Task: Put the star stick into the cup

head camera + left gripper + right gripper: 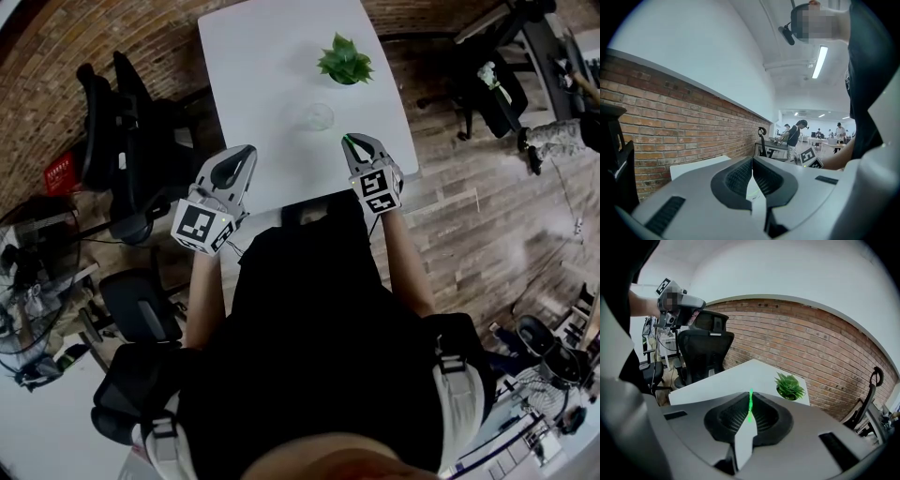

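A clear cup (319, 116) stands on the white table (262, 56), a little beyond and between my two grippers. My right gripper (354, 140) hovers over the table's near right edge, shut on the thin green star stick (348, 143). In the right gripper view the star stick (750, 405) stands pinched upright between the closed jaws of the right gripper (750, 397). The cup is hidden there. My left gripper (247, 150) hangs at the table's near left edge with its tips together and nothing in them. The left gripper (752, 160) looks past the table corner (696, 167).
A small green potted plant (344, 61) sits on the table's far right, and shows as the plant (789, 386) ahead of the right jaws. Black office chairs (122, 141) stand left of the table, another chair (478, 84) to the right. People (794, 138) stand far off.
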A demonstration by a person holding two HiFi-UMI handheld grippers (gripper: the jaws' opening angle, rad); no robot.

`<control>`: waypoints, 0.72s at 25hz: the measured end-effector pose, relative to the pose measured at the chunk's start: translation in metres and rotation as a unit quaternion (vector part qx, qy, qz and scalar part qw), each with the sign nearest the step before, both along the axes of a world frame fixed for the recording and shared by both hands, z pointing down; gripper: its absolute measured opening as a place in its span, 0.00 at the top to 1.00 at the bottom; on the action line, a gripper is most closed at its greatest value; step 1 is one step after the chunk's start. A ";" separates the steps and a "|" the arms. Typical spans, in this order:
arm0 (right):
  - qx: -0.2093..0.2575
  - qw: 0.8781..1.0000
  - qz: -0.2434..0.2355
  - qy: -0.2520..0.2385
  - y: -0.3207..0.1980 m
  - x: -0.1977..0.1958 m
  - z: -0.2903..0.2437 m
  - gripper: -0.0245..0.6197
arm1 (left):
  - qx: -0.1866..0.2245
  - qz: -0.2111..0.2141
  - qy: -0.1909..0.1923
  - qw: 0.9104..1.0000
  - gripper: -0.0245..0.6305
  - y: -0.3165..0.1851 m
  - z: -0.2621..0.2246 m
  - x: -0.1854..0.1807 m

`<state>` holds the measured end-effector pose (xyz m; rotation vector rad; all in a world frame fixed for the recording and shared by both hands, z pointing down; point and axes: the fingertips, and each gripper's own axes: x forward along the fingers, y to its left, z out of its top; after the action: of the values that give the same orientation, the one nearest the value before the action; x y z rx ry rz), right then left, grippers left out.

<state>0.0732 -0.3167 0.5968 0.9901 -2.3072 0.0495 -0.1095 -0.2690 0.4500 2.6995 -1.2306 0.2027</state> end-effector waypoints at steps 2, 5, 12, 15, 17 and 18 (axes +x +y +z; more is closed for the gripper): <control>0.001 1.000 -0.002 0.000 -0.002 -0.002 0.001 0.94 | 0.000 -0.003 -0.001 1.000 0.93 0.000 0.000 -0.001; -0.002 1.000 -0.005 0.002 -0.002 -0.003 0.004 0.94 | 0.000 -0.007 -0.001 1.000 0.93 0.001 0.001 0.000; -0.007 1.000 -0.002 -0.005 -0.004 -0.001 0.004 0.94 | -0.001 -0.012 0.000 1.000 0.93 0.003 0.002 0.000; -0.008 1.000 -0.005 -0.007 -0.001 0.000 0.007 0.94 | -0.002 -0.008 -0.001 1.000 0.93 0.004 0.003 0.001; -0.011 1.000 -0.003 -0.008 0.001 0.000 0.009 0.94 | -0.003 -0.007 0.001 1.000 0.93 0.004 0.004 0.002; -0.011 1.000 -0.002 -0.009 0.002 0.000 0.010 0.94 | -0.003 -0.007 0.002 1.000 0.93 0.004 0.004 0.003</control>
<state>0.0734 -0.3149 0.6067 0.9779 -2.3206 0.0829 -0.1070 -0.2647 0.4541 2.6832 -1.2461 0.1974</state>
